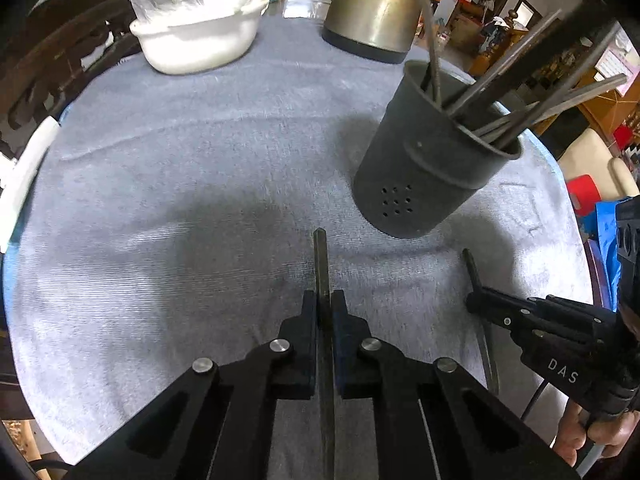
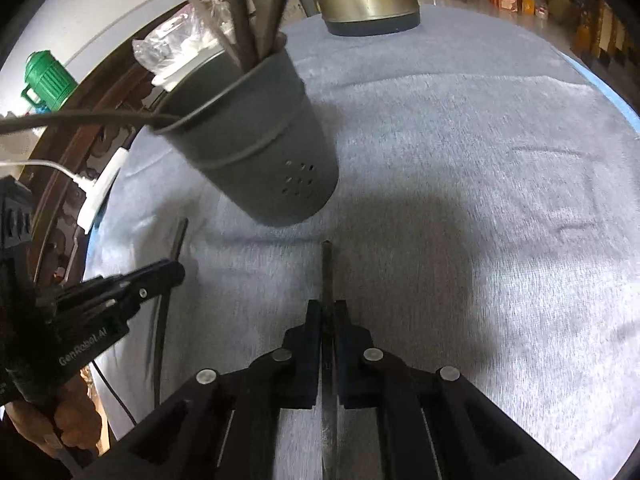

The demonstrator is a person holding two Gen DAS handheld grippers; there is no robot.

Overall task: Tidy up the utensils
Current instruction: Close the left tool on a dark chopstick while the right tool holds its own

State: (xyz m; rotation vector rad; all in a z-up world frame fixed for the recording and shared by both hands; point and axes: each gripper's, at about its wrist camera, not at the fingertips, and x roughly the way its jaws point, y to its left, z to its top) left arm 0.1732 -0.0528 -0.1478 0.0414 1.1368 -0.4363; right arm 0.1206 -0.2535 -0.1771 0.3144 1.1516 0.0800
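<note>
Reference landmark: the dark utensil holder (image 1: 434,168), standing upright on the grey cloth (image 1: 200,184) with several utensil handles already projecting from its mouth. The left gripper (image 1: 324,304) is clenched on a flat utensil handle (image 1: 321,264) whose long axis runs straight forward between the jaws; its free end stops short of the holder, which lies ahead and to the right of this gripper. The right gripper (image 2: 328,312) is likewise clamped on a second utensil handle (image 2: 327,272), also aligned with the jaws; from here the holder (image 2: 256,140) lies ahead and to the left. In each view the free handle end appears near the holder's base, well below its rim, and the two grippers sit side by side on the near side of the holder. Judgement: neither arm is clearly nearer. The controlling relation is height and orientation: each handle lies roughly level and below the rim, so insertion probably requires raising the gripper above the mouth and tipping the utensil upright, clear of the handles already inside.
</note>
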